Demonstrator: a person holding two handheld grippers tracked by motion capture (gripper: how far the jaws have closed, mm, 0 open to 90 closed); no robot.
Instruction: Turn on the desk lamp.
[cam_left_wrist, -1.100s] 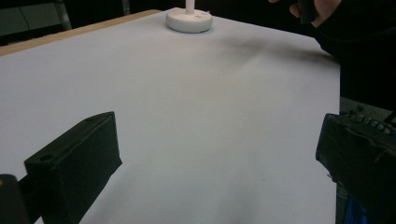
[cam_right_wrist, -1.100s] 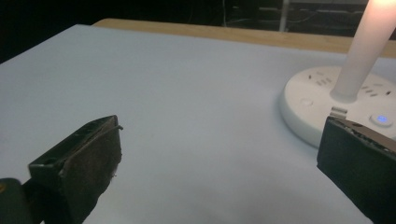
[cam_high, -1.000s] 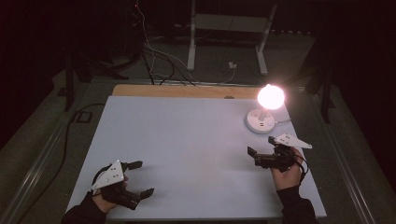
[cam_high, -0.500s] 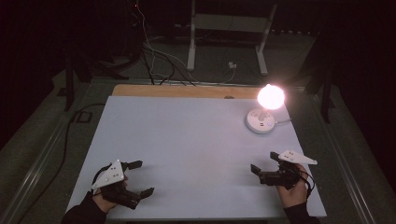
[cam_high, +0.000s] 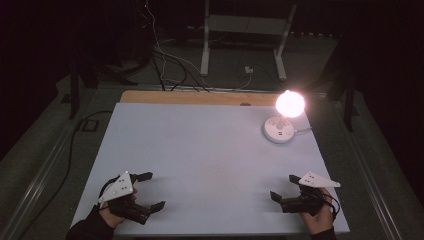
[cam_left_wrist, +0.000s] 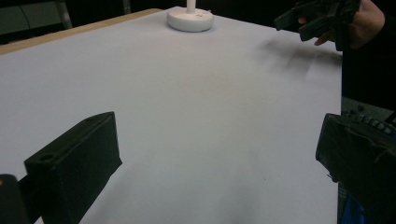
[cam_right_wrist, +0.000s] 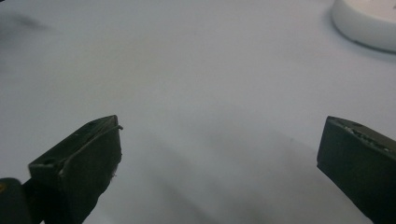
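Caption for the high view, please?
Lit lamp at the white table's far right; left tool and right tool open.

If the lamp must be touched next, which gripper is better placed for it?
Probably the right gripper: it lies open on the lamp's side of the table. The left gripper lies at the opposite near corner.

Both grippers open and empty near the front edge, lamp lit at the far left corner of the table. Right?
Not quite: the lit lamp stands at the far right corner of the table, as the high view shows. The rest holds: the left gripper and the right gripper are both open, empty and near the front edge.
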